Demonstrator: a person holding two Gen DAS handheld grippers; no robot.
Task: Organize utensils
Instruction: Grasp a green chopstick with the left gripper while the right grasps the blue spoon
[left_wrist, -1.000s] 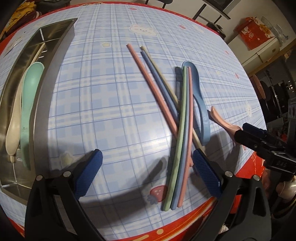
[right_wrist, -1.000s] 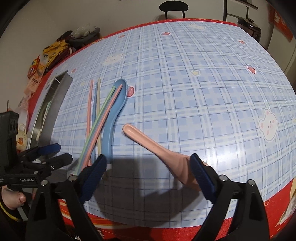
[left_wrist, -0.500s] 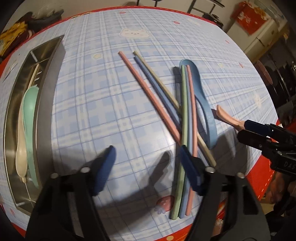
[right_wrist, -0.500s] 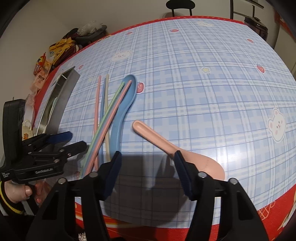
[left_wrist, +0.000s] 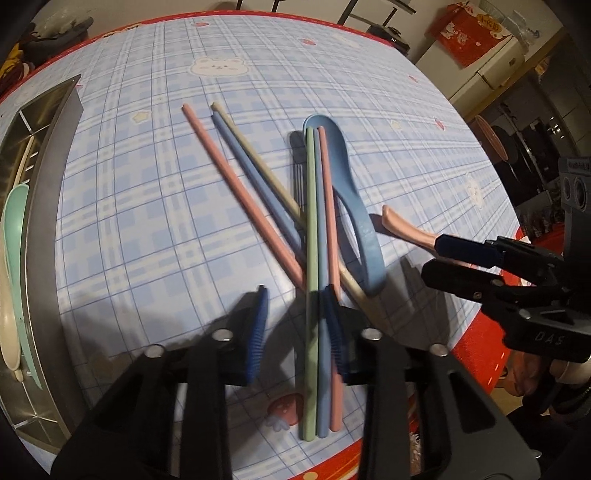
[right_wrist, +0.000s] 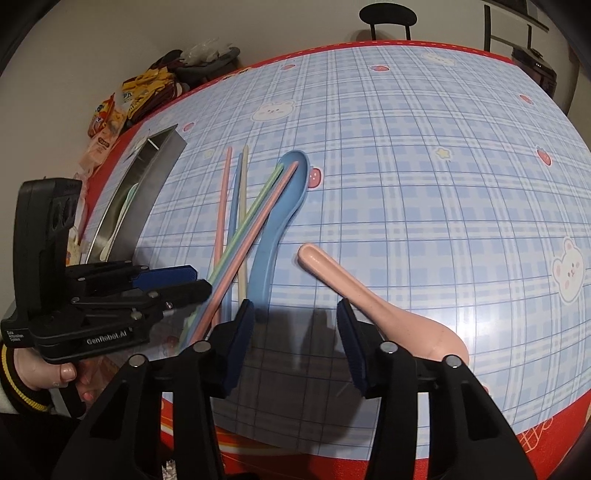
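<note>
Your left gripper (left_wrist: 297, 325) has its jaws apart over the near ends of the crossed chopsticks (left_wrist: 317, 258), gripping nothing. Your right gripper (right_wrist: 295, 332) is also spread — the pink spoon (right_wrist: 369, 295) lies just beside its right finger. Beyond, the blue spoon (left_wrist: 354, 206) rests under the sticks; the steel tray (left_wrist: 48, 184) holds two more spoons.

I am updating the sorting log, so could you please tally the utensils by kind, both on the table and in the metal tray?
Chopsticks: 6, all loose on the table: pink, blue, beige, green, blue, pink.
Spoons: 4: blue and pink on the table, mint and cream in the metal tray.
Total: 10.
</note>
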